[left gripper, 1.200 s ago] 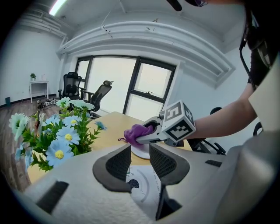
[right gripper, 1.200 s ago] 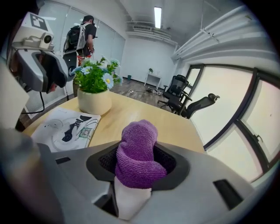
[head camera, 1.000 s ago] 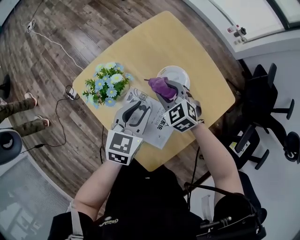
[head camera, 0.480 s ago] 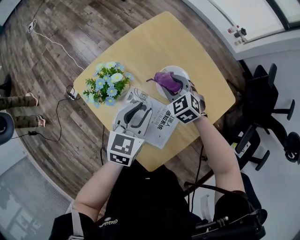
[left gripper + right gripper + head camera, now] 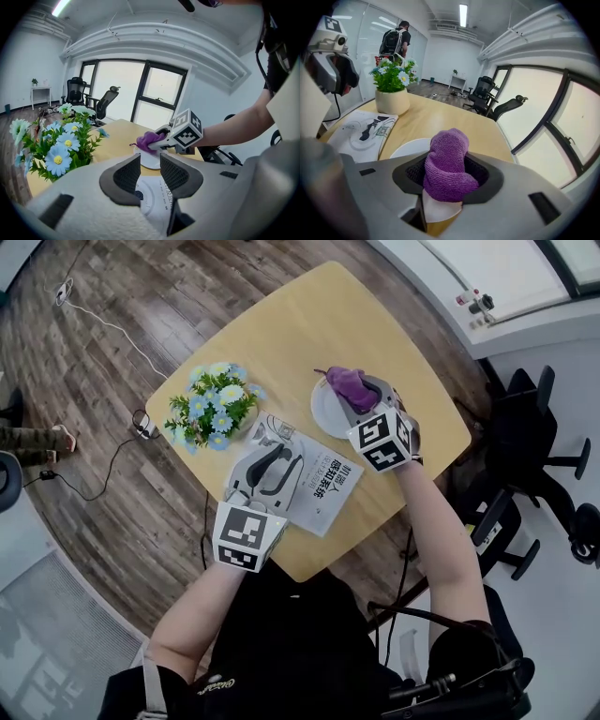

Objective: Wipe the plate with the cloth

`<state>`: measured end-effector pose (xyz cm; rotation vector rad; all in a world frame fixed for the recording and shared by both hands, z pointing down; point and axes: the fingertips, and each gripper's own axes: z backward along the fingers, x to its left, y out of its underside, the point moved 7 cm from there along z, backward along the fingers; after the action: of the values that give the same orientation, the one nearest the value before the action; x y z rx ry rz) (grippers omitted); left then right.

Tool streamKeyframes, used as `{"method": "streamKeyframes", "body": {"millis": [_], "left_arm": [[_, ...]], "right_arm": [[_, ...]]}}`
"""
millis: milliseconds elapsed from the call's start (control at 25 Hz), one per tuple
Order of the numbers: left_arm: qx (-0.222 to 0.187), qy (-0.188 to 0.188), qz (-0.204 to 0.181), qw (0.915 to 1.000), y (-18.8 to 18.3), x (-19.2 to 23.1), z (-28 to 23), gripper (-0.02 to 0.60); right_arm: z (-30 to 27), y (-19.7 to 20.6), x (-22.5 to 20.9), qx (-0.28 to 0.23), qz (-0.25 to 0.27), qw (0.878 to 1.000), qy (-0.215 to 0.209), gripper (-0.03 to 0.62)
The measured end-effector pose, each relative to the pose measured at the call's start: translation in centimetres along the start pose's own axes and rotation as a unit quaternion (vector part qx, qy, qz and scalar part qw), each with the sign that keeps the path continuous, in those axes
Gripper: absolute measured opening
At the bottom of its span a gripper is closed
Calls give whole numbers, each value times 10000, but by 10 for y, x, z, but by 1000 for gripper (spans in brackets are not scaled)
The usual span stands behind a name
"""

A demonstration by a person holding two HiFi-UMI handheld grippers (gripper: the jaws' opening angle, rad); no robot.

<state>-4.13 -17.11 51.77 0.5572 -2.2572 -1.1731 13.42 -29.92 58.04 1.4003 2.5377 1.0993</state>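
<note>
My right gripper [image 5: 448, 177] clamps the purple cloth [image 5: 447, 161] over the white plate [image 5: 407, 147], near the table's [image 5: 281, 324] right edge. My left gripper [image 5: 150, 172] hovers above the booklet [image 5: 323, 491], its jaws slightly apart with nothing between them. The pot [image 5: 392, 102] holds blue flowers [image 5: 391, 75].

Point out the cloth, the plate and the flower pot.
cloth [image 5: 447, 164], right gripper view, its bunched middle.
plate [image 5: 322, 410], head view, bare left rim.
flower pot [image 5: 392, 102], right gripper view, front wall.
</note>
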Motion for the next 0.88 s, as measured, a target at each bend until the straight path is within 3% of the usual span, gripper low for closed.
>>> {"method": "streamKeyframes", "body": {"millis": [240, 520, 640, 880], "left_arm": [[20, 103, -31, 9999, -1, -5, -3, 133], [6, 210, -72, 9998, -3, -11, -4, 129], [33, 219, -63, 9997, 0, -12, -4, 129], [65, 223, -77, 9997, 1, -15, -4, 129]], "right_arm": [[20, 4, 49, -213, 185, 9982, -532, 181], [28, 8, 72, -282, 329, 9958, -804, 180], [23, 11, 59, -212, 361, 9971, -630, 179], [6, 10, -9, 40, 141, 9998, 116, 179]]}}
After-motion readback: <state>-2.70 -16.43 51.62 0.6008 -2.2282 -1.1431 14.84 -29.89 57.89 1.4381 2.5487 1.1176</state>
